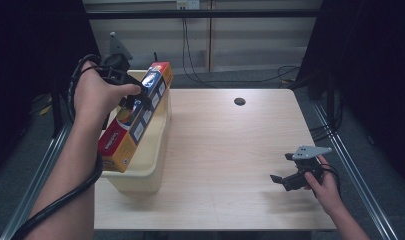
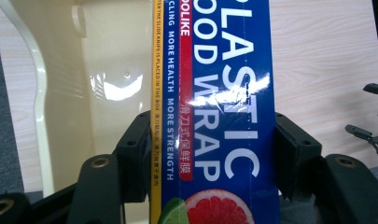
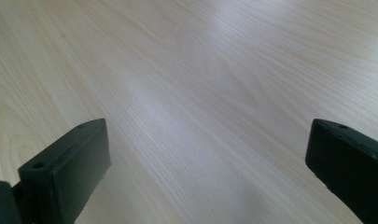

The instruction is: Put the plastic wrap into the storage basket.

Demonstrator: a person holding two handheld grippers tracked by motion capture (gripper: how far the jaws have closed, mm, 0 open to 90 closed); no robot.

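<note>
The left forearm reaches up the left side, its hand (image 1: 97, 95) wrapped round the left tongs (image 1: 135, 102), whose jaws are clamped tight with a black cable trailing down the arm. Low on the right, the other hand (image 1: 326, 186) holds the right tongs (image 1: 281, 168), jaws spread wide apart.

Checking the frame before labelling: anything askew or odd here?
The plastic wrap box sits slanted across the cream bin, one end past the rim, clamped in the left claw. Nothing spilled or damaged.
</note>
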